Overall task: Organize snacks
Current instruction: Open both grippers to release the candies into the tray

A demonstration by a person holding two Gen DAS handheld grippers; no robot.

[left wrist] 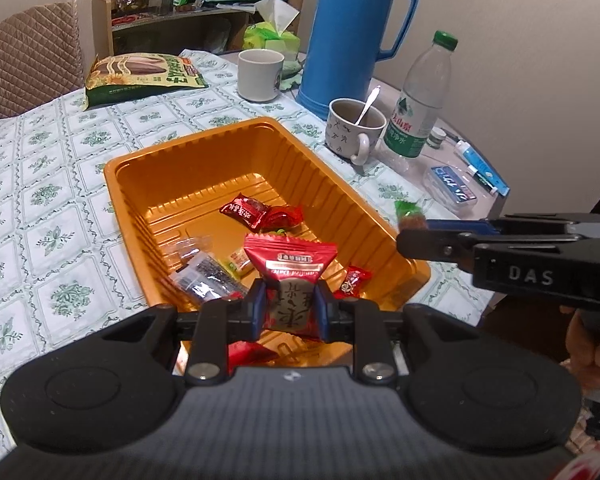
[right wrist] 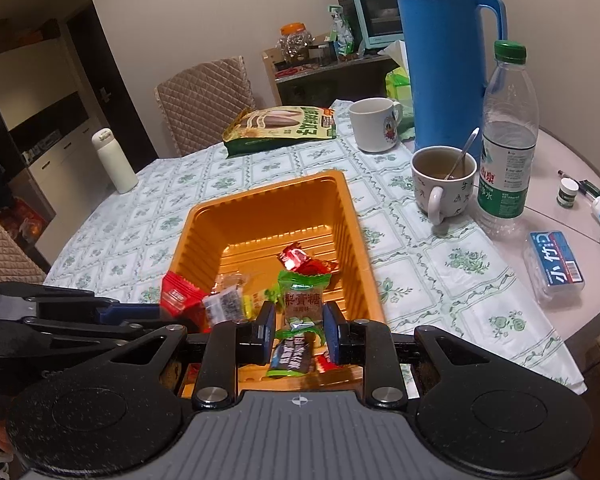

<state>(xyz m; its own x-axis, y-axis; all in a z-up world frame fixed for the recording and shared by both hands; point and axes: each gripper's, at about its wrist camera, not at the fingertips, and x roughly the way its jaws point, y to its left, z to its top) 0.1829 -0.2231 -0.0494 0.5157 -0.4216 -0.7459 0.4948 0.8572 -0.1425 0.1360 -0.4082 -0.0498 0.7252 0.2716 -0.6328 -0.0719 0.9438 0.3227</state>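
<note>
Left tongs (left wrist: pixel 290 307) pinch a red snack packet (left wrist: pixel 290 268) above the near end of the orange tray (left wrist: pixel 364 200); right tongs (right wrist: pixel 298 330) clamp a green candy packet (right wrist: pixel 303 300) there too. Beyond both, on the worktop (left wrist: pixel 32 208): a spoon mug (left wrist: pixel 354 128), water bottle (left wrist: pixel 418 100), blue thermos (left wrist: pixel 348 32). Only the right view shows a white flask (right wrist: pixel 114 162) (far left).
</note>
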